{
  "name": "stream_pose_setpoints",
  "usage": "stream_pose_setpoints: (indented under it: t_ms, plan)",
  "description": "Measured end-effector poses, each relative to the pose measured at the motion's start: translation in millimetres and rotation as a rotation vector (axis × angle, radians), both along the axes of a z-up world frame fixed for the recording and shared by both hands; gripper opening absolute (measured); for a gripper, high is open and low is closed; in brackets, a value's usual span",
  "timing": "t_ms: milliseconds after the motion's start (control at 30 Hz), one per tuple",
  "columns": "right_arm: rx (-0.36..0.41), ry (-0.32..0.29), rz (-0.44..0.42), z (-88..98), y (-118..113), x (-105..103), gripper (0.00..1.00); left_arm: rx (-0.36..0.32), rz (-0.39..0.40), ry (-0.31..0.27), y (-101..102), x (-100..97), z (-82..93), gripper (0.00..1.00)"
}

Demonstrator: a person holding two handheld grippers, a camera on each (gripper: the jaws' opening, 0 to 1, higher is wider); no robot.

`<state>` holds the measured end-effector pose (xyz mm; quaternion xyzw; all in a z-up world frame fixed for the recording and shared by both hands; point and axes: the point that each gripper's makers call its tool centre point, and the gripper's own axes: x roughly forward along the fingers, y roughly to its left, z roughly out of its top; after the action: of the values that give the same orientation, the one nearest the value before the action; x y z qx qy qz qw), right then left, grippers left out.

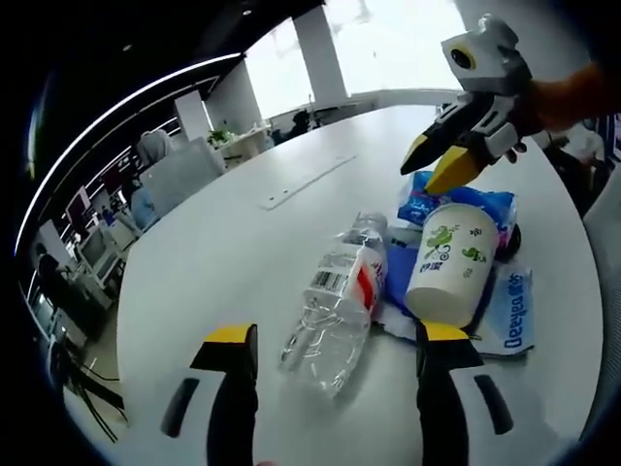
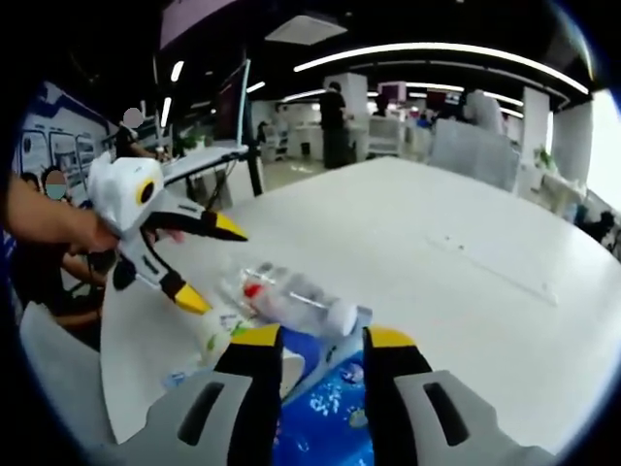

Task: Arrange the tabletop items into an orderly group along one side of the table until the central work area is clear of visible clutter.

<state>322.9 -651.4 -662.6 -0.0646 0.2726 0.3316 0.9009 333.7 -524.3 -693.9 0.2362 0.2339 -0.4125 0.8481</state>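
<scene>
A clear plastic bottle [image 1: 335, 301] with a red-and-white label lies on its side on the white table [image 1: 243, 243], just ahead of my open left gripper [image 1: 337, 335]. Right of it stands a white paper cup [image 1: 451, 262] with green print, on blue tissue packs [image 1: 509, 311]. My right gripper [image 1: 437, 165] hovers above the cup, its yellow tips slightly apart and holding nothing. In the right gripper view, my right gripper [image 2: 322, 337] is over a blue pack [image 2: 335, 388]. The bottle [image 2: 296, 296] lies just beyond, the cup [image 2: 209, 342] is partly hidden, and the left gripper [image 2: 209, 262] is open.
A flat cover strip [image 1: 306, 182] is set into the table farther out, also the strip [image 2: 495, 257]. The table's edge curves close by on the right [image 1: 582, 291]. Chairs, desks and people stand in the office behind.
</scene>
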Motion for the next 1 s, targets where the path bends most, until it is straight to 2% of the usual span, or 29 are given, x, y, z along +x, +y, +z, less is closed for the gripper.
stream_pose_setpoints:
  t_ms: [367,1000]
  plan:
    - [-0.008,0.026,-0.008,-15.2,1.4,6.8,0.25,0.038,-0.053,0.006,-7.1,2.9,-5.8,0.63]
    - [0.000,0.059,-0.011,-29.4,5.6,19.8,0.23,0.090,-0.116,0.020,-11.7,7.0,-12.4,0.62]
